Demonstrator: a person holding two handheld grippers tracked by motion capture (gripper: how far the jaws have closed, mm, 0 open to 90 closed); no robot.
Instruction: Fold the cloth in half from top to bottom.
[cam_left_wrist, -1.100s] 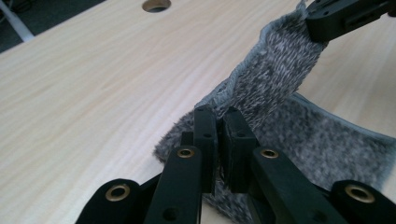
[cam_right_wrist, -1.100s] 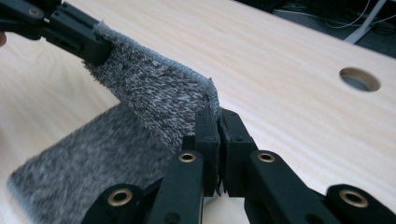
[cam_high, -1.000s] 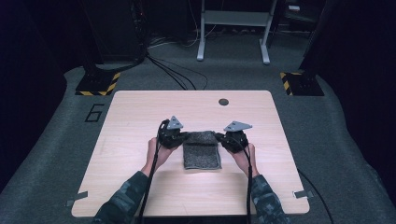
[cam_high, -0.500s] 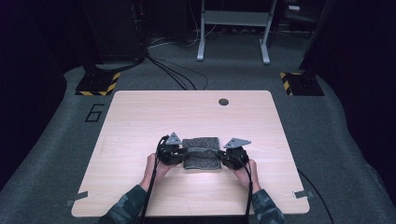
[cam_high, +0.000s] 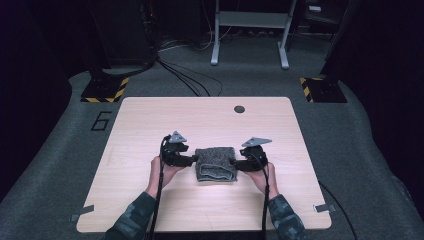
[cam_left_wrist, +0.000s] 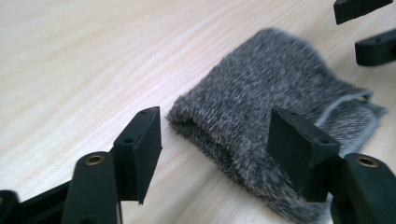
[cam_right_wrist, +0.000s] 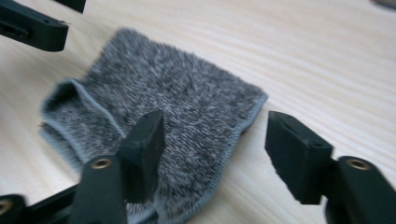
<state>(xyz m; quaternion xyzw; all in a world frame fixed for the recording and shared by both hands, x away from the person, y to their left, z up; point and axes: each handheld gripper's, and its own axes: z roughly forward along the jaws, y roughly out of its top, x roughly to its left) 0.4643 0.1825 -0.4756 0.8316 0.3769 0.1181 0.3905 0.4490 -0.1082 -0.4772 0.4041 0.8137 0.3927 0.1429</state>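
While both grippers flank it, the cloth is the landmark for every line.
High view: folded grey cloth (cam_high: 215, 163) lies on the worktop (cam_high: 150, 120); left gripper (cam_high: 186, 160) just beside its left edge, right gripper (cam_high: 239, 164) just beside its right edge; a dark round spot (cam_high: 239, 109) sits well beyond the cloth.
Left gripper view: fingers (cam_left_wrist: 140, 149) released, spread wide; the cloth's folded end (cam_left_wrist: 261, 116) lies between them, touching neither that I can tell.
Right gripper view: fingers (cam_right_wrist: 296, 154) released, spread wide; one finger over the cloth (cam_right_wrist: 187, 102), the other beside its hemmed edge, on bare worktop.
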